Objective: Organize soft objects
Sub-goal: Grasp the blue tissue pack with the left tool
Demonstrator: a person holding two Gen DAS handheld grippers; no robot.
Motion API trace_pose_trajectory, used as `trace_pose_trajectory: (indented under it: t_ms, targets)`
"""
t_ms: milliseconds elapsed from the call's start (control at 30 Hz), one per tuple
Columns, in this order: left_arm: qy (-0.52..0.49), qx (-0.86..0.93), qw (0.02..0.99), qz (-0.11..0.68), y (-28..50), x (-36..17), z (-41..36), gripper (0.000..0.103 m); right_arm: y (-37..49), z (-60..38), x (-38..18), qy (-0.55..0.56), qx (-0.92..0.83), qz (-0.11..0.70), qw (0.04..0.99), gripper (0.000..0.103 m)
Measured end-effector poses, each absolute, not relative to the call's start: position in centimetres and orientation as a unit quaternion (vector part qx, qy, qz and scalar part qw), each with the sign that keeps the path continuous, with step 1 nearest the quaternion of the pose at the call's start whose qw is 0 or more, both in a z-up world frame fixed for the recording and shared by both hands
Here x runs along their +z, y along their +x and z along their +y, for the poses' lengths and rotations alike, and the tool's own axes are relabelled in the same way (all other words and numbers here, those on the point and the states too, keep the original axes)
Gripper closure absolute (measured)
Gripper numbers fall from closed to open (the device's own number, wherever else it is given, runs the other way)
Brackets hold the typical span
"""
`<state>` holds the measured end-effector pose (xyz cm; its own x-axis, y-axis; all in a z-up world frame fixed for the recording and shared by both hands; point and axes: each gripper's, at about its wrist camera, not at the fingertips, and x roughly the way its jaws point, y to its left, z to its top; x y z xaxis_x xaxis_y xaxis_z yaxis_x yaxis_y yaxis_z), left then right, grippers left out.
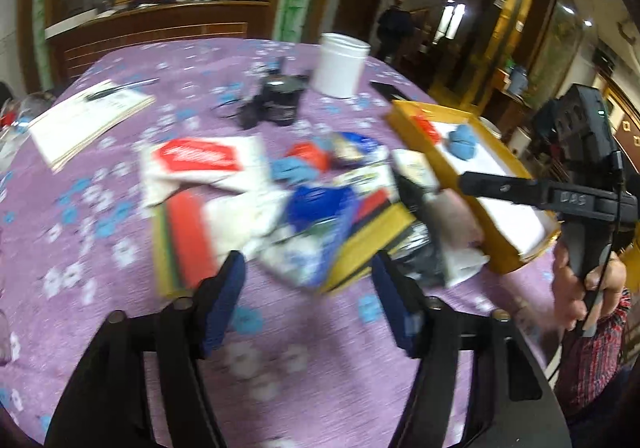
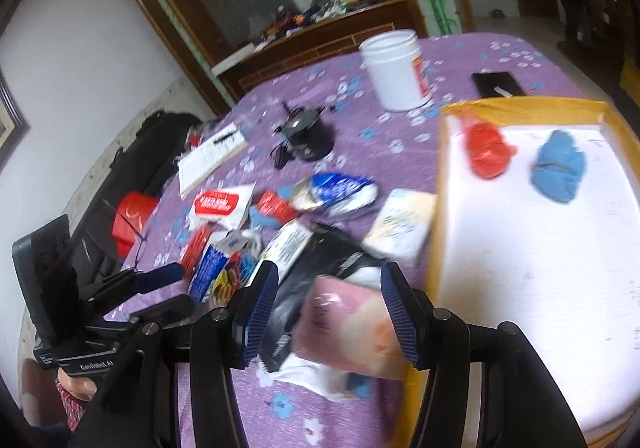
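Observation:
A heap of packets and soft things (image 1: 304, 204) lies on a purple flowered tablecloth (image 1: 100, 248). My left gripper (image 1: 308, 304) hangs open over the cloth just short of the heap, nothing between its blue pads. A yellow-rimmed tray (image 2: 520, 104) with a white floor holds a red soft lump (image 2: 486, 152) and a blue soft lump (image 2: 558, 172). My right gripper (image 2: 330, 314) stands open beside the tray's left wall. A pink packet (image 2: 352, 332) lies between its pads, close to the right pad and clear of the left one. In the right wrist view the left gripper (image 2: 168, 292) shows at far left.
A white jar (image 1: 340, 64), a black device with cables (image 1: 280, 100) and a paper pad with a pen (image 1: 88, 120) sit further back. A dark phone (image 2: 498, 84) lies behind the tray. A blue soft piece (image 1: 292, 170) rests mid-heap. A person (image 1: 394, 28) stands far off.

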<state>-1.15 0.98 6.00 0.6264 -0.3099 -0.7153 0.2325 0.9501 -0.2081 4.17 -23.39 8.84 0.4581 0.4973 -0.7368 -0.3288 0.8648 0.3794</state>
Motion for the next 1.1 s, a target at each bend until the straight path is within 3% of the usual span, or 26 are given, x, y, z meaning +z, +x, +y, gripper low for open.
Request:
trace_pose_trajectory:
  t_ms: [300,367,467,567,633,700,1100]
  targets:
    - [0.003,-0.184,0.898,0.4,0.4,5.0,-1.0,0.034,3.4,-20.5,8.6,0.085,0.257,0.459,0.846,0.046]
    - [0.013,-0.209,0.887,0.41,2.1,4.8,-2.1,0.028,3.3,-20.3,8.6,0.084,0.259,0.459,0.845,0.046]
    - [0.029,-0.198,0.887,0.415,4.1,4.2,-3.0,0.027,2.9,-20.5,8.8,0.088,0.262,0.459,0.844,0.046]
    - [-0.008,-0.241,0.86,0.45,5.5,2.4,-2.9,0.027,2.5,-20.9,8.9,0.09,0.262,0.456,0.846,0.045]
    - [-0.025,-0.246,0.859,0.449,4.4,2.0,-2.8,0.031,2.2,-21.3,9.0,0.091,0.263,0.454,0.847,0.045]
    - [-0.002,-0.225,0.87,0.439,2.4,2.2,-3.0,0.046,2.1,-21.8,9.1,0.092,0.261,0.452,0.848,0.044]
    - [-0.056,-0.138,0.885,0.441,-4.0,2.0,3.8,0.048,1.6,-18.4,8.6,0.048,0.282,0.467,0.837,0.041]
